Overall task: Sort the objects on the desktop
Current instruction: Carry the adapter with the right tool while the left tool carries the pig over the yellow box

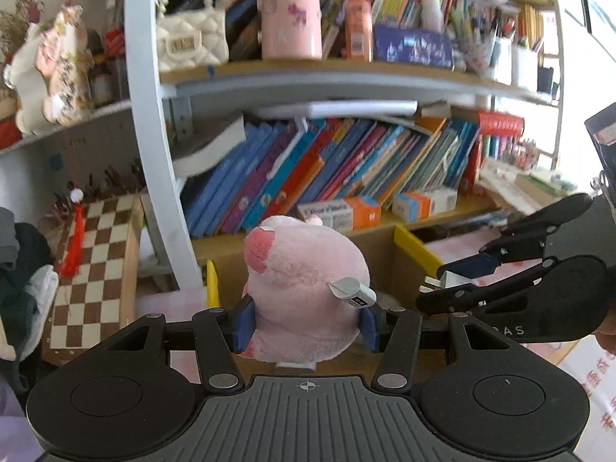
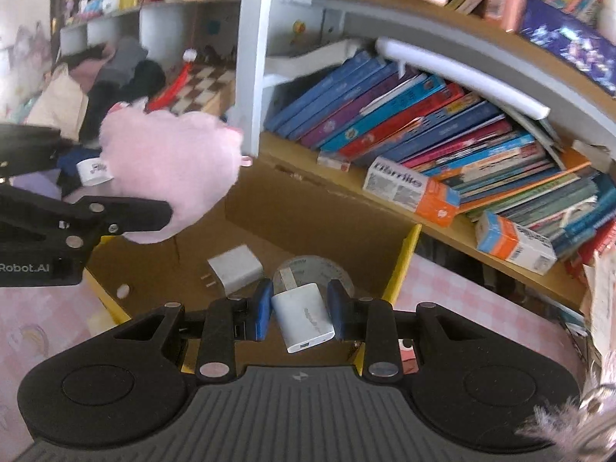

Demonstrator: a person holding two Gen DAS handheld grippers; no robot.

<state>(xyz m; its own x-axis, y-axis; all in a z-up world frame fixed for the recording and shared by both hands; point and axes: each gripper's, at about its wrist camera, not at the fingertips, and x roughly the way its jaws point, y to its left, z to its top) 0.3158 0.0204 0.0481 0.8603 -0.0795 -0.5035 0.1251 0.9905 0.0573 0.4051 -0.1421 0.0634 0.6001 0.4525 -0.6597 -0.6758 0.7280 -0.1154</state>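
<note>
My left gripper (image 1: 306, 321) is shut on a pink plush toy (image 1: 304, 288) with a white tag, held above an open cardboard box (image 1: 414, 248). In the right wrist view the plush (image 2: 169, 173) hangs at the left over the box (image 2: 308, 208). My right gripper (image 2: 298, 313) is shut on a white charger plug (image 2: 306, 315) above the box; it shows at the right of the left wrist view (image 1: 454, 281). Inside the box lie another white charger (image 2: 235, 267) and a roll of tape (image 2: 315, 269).
A bookshelf full of slanted books (image 1: 327, 165) stands right behind the box, with small orange-and-white cartons (image 2: 412, 190) on its ledge. A chessboard (image 1: 94, 265) and a pile of clothes (image 1: 19, 269) are to the left. The desk has a pink checked cover (image 2: 462, 308).
</note>
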